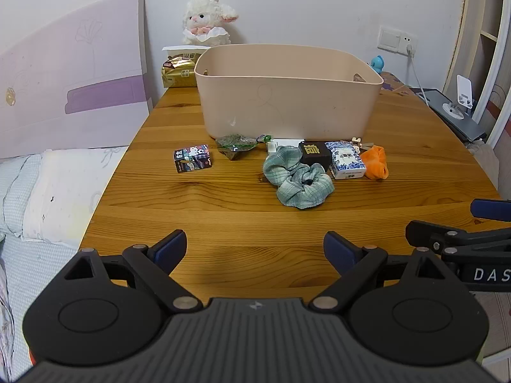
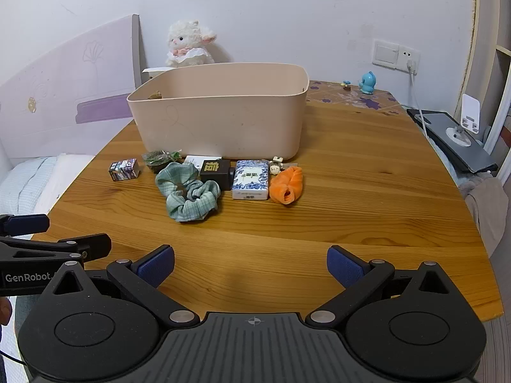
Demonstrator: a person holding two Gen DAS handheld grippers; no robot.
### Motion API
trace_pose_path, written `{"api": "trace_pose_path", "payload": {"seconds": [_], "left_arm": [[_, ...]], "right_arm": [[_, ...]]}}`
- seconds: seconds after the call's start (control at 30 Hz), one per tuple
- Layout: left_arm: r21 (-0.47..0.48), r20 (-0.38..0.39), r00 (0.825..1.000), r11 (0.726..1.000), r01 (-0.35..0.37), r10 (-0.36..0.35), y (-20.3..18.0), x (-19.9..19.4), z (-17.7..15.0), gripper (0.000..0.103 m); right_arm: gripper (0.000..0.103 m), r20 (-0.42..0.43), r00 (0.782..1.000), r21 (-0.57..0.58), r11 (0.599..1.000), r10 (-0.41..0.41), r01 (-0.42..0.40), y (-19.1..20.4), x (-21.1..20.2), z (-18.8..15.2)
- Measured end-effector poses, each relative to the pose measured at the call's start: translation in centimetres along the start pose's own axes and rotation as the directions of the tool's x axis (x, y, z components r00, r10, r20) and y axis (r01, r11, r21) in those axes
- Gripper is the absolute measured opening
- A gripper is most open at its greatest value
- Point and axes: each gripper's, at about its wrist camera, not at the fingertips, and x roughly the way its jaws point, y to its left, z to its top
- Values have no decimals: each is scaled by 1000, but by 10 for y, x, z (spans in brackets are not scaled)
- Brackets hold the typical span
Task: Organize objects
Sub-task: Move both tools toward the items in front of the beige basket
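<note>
Left gripper [image 1: 255,249] and right gripper [image 2: 250,263] held low over near edge of wooden tabletop [image 2: 351,191], side by side; fingers of both spread wide, nothing gripped. Beige bin [image 1: 287,105] placed at tabletop centre. Small items lined up just before bin's near wall: printed box [image 1: 192,158], green packet [image 1: 236,144], green scrunchie [image 1: 297,175], black box [image 1: 314,153], blue-white box [image 1: 346,160], orange cloth [image 1: 377,162]. Plush lamb [image 1: 206,20] seen behind bin.

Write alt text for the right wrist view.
The right tool hovers open over a wooden table, facing a row of small items, including a green scrunchie and an orange cloth, before a beige bin. The left tool shows at the left edge.
</note>
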Motion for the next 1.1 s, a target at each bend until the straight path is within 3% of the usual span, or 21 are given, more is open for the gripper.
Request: {"api": "trace_pose_path", "payload": {"seconds": [1.1], "left_arm": [[-3, -25, 1000, 1000, -11, 11, 1, 9, 4, 93]], "right_arm": [[103, -8, 1000, 16, 1000, 13, -13, -5, 6, 2]]}}
